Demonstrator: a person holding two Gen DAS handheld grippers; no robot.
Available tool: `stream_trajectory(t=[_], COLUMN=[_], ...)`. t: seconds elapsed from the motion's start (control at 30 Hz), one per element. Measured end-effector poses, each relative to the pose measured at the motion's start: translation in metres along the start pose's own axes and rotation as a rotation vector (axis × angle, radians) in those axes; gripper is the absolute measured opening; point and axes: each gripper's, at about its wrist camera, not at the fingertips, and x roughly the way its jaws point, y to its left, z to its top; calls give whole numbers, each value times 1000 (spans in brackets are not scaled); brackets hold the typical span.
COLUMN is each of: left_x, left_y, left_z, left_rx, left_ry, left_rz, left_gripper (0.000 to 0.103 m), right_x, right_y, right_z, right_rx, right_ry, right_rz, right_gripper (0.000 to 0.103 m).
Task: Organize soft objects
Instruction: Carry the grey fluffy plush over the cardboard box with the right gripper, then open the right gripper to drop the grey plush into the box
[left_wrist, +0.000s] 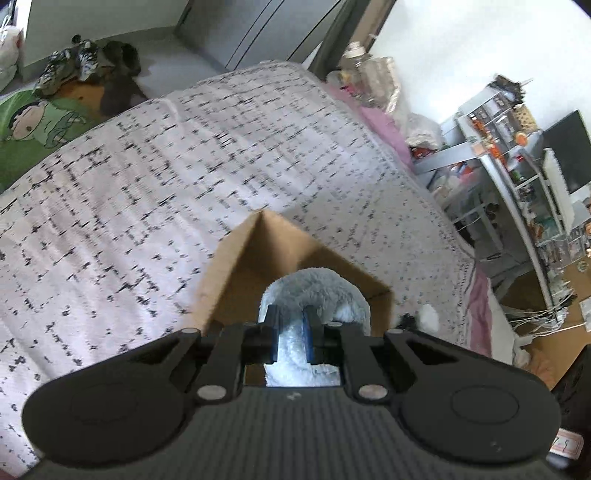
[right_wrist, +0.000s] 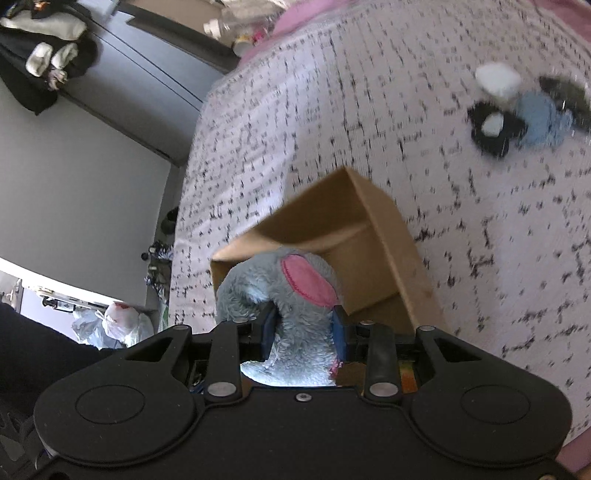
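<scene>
An open cardboard box (left_wrist: 243, 258) stands on a bed with a white, black-flecked cover; it also shows in the right wrist view (right_wrist: 384, 236). My left gripper (left_wrist: 291, 325) is shut on a grey-blue plush toy (left_wrist: 314, 288), held over the box opening. My right gripper (right_wrist: 304, 328) is shut on the same kind of grey plush (right_wrist: 258, 291) with a pink ear (right_wrist: 306, 280), also at the box's near edge. Whether both hold one toy I cannot tell.
Small plush pieces, white (right_wrist: 496, 79), black (right_wrist: 491, 129) and blue (right_wrist: 541, 118), lie on the bed cover (right_wrist: 406, 110) beyond the box. A green cartoon pillow (left_wrist: 33, 125) lies at the far left. Cluttered shelves (left_wrist: 517, 166) stand right of the bed.
</scene>
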Motion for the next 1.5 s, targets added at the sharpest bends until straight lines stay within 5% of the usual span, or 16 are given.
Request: stream_trajectory(t=[0.33,0.67,0.87,1.13,1.5], left_x=[9,-10,-27,-55,-89], left_y=[14,-2,-20,-50,-96], left_z=[3,1,-7,-19,-47], left_rx=[-15,-10,-9,0,63], left_ry=[21,16,3,-37,-85], left_rz=[63,116,133,136,152], left_gripper=[13,19,34,70,85], right_x=[19,-10,-39,-83,-141], right_y=[0,-1,-8,-30,-61], right_z=[-4,0,4,15,22], right_rx=[18,8,-6,-20,-52], right_ry=[64,51,17,-56,-127], right_rz=[5,52,69,76,92], right_gripper=[40,52,61,77,92])
